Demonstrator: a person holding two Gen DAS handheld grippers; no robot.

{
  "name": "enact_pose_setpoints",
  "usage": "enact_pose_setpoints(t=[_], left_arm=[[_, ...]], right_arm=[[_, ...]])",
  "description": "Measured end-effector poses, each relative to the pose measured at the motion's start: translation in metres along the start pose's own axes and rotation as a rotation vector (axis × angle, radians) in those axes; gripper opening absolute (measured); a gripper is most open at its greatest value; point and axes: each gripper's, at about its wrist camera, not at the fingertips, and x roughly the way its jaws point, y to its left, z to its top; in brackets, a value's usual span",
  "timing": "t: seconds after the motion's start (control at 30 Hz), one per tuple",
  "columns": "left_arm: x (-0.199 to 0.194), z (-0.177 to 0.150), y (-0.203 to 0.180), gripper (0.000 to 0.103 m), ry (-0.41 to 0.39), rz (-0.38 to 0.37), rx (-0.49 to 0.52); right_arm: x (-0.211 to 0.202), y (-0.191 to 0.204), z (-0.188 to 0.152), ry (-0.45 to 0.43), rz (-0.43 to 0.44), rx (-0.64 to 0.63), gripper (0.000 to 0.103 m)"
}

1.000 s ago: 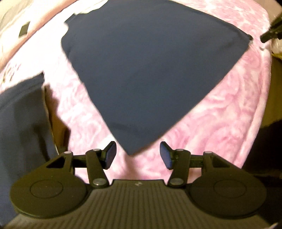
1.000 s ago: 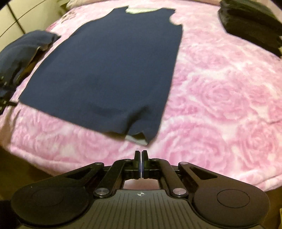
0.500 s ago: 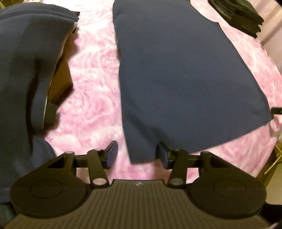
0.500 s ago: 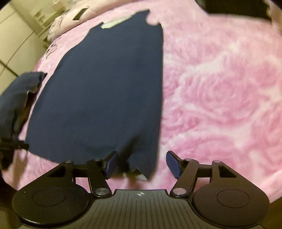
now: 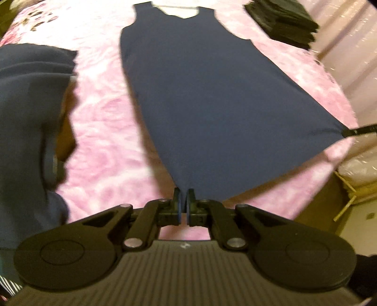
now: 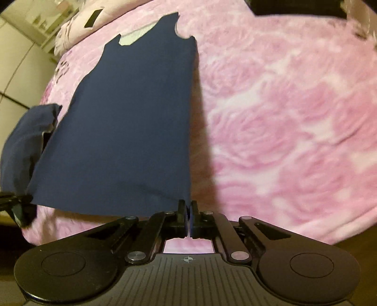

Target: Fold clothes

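Note:
A navy sleeveless top [image 5: 212, 98] lies spread on a pink rose-patterned blanket [image 5: 103, 131], its neckline at the far end. My left gripper [image 5: 183, 200] is shut on the top's near left hem corner. In the right wrist view the same navy top [image 6: 132, 122] stretches away, and my right gripper [image 6: 187, 209] is shut on its near right hem corner. The hem between the two corners looks lifted slightly and pulled taut. The right gripper's tip [image 5: 358, 130] shows at the far right of the left wrist view.
A heap of dark blue clothes [image 5: 28, 122] lies left of the top, also seen as a blue bundle [image 6: 26, 141]. A stack of folded black clothes [image 5: 282, 21] sits at the far right corner. The blanket's pink expanse [image 6: 282, 117] extends right of the top. The bed edge runs near both grippers.
Both grippers were open half a second ago around the hem corners; both have now shut on them. The left wrist view has swung to face along the top's length.

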Motion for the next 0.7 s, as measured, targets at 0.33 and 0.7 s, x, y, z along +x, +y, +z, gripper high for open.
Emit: enact_pose_setpoints(t=[0.33,0.7], left_arm=[[0.045,-0.055,-0.039,0.001,0.106,-0.056,-0.060],[0.023,-0.051,-0.022,0.014,0.139,0.081,-0.018]], right_arm=[[0.010,-0.022,-0.036,0.107,-0.157,-0.142,0.000],[0.019,-0.008,-0.041,0.091,-0.238,-0.185,0.074]])
